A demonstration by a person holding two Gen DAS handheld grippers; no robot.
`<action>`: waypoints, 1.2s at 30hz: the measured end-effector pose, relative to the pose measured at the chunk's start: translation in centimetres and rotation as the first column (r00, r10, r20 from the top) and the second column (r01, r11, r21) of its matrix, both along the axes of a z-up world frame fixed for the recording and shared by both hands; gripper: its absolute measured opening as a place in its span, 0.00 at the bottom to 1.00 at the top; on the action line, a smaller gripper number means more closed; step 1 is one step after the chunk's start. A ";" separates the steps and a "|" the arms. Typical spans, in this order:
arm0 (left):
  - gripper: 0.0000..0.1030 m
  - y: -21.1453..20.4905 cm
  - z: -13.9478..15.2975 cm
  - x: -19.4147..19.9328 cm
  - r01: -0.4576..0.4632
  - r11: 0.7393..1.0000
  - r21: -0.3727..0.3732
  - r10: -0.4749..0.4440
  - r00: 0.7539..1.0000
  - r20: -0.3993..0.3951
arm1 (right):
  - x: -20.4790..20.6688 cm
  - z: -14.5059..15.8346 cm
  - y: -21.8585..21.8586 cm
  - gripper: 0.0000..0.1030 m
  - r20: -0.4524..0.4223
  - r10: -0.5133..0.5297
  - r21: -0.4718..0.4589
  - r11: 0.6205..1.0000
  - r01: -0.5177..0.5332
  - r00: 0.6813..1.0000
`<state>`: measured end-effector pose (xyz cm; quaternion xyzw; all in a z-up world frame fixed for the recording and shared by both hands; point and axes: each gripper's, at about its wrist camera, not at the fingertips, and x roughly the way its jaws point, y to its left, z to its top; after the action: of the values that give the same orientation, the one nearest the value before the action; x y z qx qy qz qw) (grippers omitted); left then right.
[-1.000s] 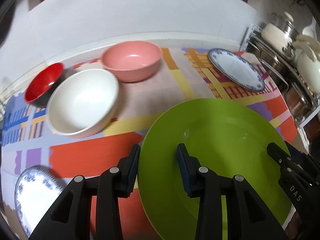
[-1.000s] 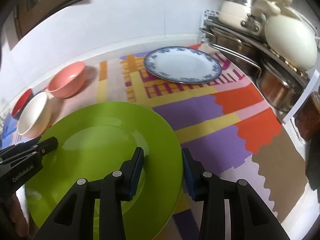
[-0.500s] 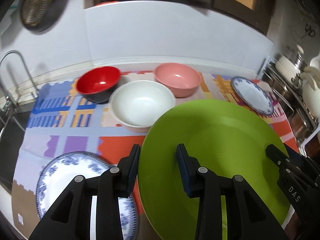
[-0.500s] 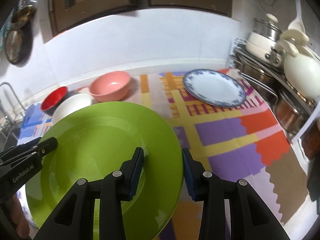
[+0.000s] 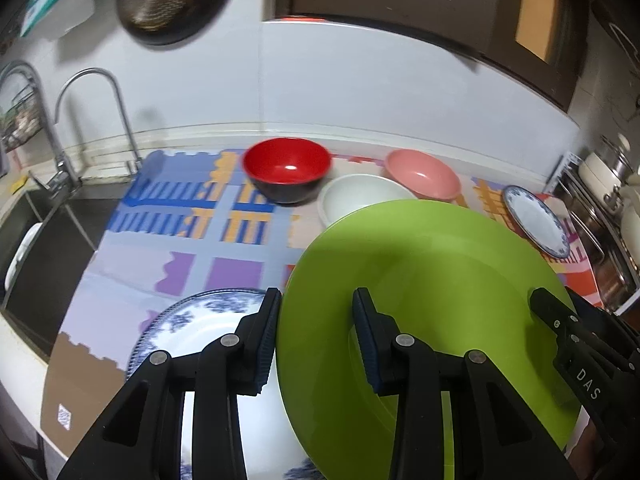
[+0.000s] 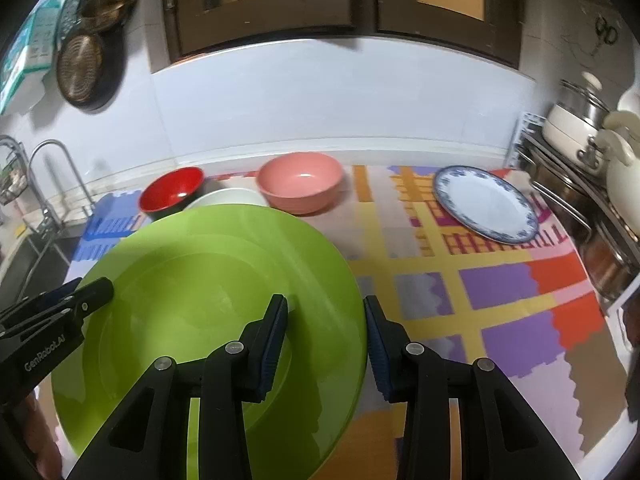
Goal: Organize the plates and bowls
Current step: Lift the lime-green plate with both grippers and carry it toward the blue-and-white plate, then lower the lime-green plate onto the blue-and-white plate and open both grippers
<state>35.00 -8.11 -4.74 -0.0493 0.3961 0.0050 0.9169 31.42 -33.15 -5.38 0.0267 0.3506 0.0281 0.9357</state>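
A large green plate (image 5: 440, 272) (image 6: 200, 272) hangs above the patterned mat, carried by both grippers. My left gripper (image 5: 316, 308) is shut on its left rim, and my right gripper (image 6: 325, 312) is shut on its right rim. Each gripper's tip also shows in the other's view, the right gripper (image 5: 560, 320) and the left gripper (image 6: 80, 296). Behind the plate stand a red bowl (image 5: 286, 168), a white bowl (image 5: 356, 198), partly hidden, and a pink bowl (image 5: 422, 174). One blue-patterned plate (image 5: 192, 328) lies below my left gripper. Another blue-patterned plate (image 6: 486, 204) lies at the far right.
A sink (image 5: 40, 248) with a tall faucet (image 5: 116, 100) borders the mat (image 6: 500, 288) on the left. A metal rack with pots and a kettle (image 6: 592, 184) stands at the right. The wall and dark cabinets rise behind the bowls.
Both grippers rose and pulled back leftward with the green plate. The bowls now look farther away, and the sink and the near blue-patterned plate have come into view.
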 end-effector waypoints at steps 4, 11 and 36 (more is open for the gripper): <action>0.35 2.3 0.2 -0.8 -0.043 0.999 0.001 0.043 0.999 0.003 | -0.1 0.3 2.2 0.38 0.007 0.042 0.001 0.999 -0.042 0.999; 0.35 6.4 0.0 -1.9 -0.108 0.994 -0.001 0.108 0.994 -0.008 | 0.0 0.4 6.2 0.38 0.008 0.114 -0.002 0.994 -0.114 0.993; 0.35 14.5 -4.4 -2.7 -0.183 0.983 -0.001 0.180 0.972 -0.151 | 1.2 -3.4 15.7 0.38 -0.127 0.229 -0.008 0.973 -0.231 0.965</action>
<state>32.31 6.35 -9.18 -0.0917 0.4581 0.0895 0.8796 32.66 -17.46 -8.74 -0.0230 0.4097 0.1308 0.9025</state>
